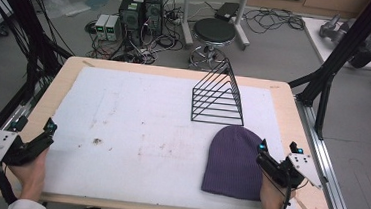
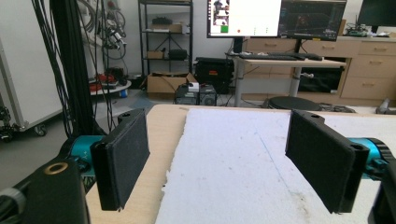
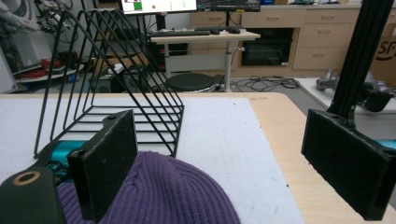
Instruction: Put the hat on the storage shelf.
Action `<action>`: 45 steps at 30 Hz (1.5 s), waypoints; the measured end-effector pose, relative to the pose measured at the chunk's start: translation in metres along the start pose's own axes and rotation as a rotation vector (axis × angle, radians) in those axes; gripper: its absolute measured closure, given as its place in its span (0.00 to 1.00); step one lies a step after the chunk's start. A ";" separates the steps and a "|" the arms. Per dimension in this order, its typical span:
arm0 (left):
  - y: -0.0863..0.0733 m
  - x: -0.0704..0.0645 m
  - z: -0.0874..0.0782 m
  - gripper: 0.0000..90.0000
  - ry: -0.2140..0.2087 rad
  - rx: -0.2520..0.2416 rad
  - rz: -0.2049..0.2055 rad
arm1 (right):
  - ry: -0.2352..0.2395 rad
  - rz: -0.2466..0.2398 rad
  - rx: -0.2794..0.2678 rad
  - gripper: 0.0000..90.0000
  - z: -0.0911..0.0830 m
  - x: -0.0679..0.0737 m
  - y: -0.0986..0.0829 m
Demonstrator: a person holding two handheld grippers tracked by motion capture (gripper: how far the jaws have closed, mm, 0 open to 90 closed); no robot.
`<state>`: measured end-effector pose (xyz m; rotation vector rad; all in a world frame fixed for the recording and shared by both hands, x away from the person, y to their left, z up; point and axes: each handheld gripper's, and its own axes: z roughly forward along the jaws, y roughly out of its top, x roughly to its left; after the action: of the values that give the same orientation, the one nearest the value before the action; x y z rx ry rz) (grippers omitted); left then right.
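A purple knitted beanie [image 1: 233, 161] lies flat on the white mat [image 1: 137, 116] at the front right. Behind it stands a black wire file rack [image 1: 219, 96], empty. My right gripper [image 1: 280, 152] is open at the beanie's right edge; in the right gripper view its left jaw hangs over the beanie [image 3: 173, 193] and its right jaw over the bare wooden table [image 3: 285, 135], with the rack [image 3: 116, 84] ahead. My left gripper [image 1: 36, 127] is open at the table's front left corner, one jaw over the wood, the other over the mat [image 2: 233, 154], holding nothing.
Black frame struts [image 1: 328, 78] stand at the table's right and left edges. A round stool [image 1: 214, 32], computer boxes [image 1: 140, 10] and cables sit on the floor beyond the far edge. Stains mark the mat's middle [image 1: 98, 141].
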<state>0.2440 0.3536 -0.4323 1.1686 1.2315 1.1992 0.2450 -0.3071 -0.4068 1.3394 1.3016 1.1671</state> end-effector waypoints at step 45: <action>-0.002 -0.006 0.009 0.24 -0.042 0.011 -0.016 | 0.032 -0.011 0.247 0.11 0.019 -0.004 0.013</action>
<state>0.2536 0.3478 -0.4337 1.1848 1.2149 1.1516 0.2655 -0.3113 -0.3968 1.4918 1.5128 1.0495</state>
